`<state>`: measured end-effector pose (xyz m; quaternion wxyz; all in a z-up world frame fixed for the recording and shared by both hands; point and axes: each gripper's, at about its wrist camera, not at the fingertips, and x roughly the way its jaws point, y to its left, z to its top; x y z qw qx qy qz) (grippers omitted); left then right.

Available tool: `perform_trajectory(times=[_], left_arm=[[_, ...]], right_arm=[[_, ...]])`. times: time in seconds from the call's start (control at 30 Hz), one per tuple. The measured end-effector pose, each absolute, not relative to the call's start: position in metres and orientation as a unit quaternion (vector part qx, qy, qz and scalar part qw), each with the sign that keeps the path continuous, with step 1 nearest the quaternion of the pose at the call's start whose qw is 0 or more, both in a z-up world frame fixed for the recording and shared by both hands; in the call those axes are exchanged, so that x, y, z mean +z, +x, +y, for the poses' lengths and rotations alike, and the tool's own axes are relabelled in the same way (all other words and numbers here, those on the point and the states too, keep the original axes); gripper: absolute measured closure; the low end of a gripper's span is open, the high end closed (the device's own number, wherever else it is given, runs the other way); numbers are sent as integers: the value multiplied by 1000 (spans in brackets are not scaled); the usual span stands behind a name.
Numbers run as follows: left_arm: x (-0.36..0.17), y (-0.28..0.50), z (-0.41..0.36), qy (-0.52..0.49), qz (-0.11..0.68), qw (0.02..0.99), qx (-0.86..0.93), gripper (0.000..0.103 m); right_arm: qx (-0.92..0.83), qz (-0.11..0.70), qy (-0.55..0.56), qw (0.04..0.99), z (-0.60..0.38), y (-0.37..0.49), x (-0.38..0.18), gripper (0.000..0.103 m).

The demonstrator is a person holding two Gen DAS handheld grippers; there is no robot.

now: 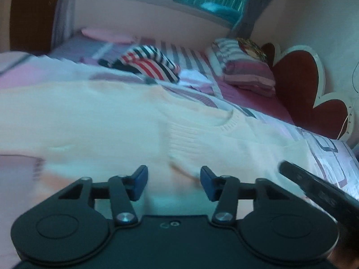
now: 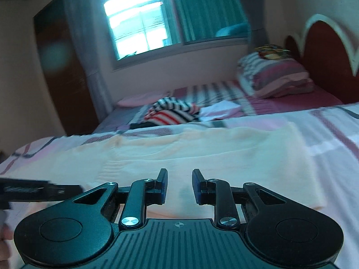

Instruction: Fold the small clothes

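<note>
Looking at this one, the cream knit sweater [image 1: 139, 121] is spread flat on the bed [image 1: 325, 157], right under both tools, with its ribbed neckline [image 1: 226, 121] facing the headboard end. The left tool [image 1: 174, 182] sits low over the middle of the fabric with its jaws partly apart and nothing between the blue pads, so no hold on anything. Same story with the right tool [image 2: 179, 186]: narrower gap, pads clear of the knit, hovering over the near part of the sweater [image 2: 202, 152]. In each wrist view, the other tool pokes in from the side, so they're close together.

Handling-wise, my guess is it's light, floppy and a bit stretchy, like any thin knit. It won't hold a shape, so pinching one layer in the middle would just tent it up. I'd take the edges instead: a shoulder seam or the ribbed hem, where the knit is thicker and gives the pads something to bite. Lift slowly, because a soft knit can drag on the sheet and bunch.

Further back there's a striped garment [image 1: 154, 65] in a heap, and a folded quilt [image 1: 244, 71] by the headboard [image 1: 298, 76].
</note>
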<state>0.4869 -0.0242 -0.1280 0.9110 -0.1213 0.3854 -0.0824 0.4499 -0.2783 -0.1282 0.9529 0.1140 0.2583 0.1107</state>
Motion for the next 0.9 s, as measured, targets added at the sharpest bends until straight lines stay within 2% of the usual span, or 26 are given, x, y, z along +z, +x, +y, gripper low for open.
perform_trajectory(times=[0.03,0.07,0.1,0.13,0.17,0.4,0.67,0.9], left_arm=[[-133,494,-29,-121,395,907,-80,65],[-136,500,-33,-124,402,904,-77,66],[-137,504,-36,-127,401,904,-78,74],[-137,508,-39,-124,402,904,-81,96],[-138,511,-41,-123,403,903,-83,100],[-109,491,-15,-101,324,940,-43,101],[-105,486,23,-98,329,939,-12,101],[-107,481,34,-98,330,939,-5,101]], right_arm=[[102,259,117,953,-285,449,-128,78],[96,260,119,953,-290,448,-126,78],[87,259,122,954,-297,446,-125,78],[78,259,125,955,-302,442,-126,78],[66,259,131,955,-310,439,-125,78],[-2,249,178,952,-350,415,-116,78],[-47,255,236,937,-377,414,-116,78],[-46,256,240,935,-376,411,-114,78]])
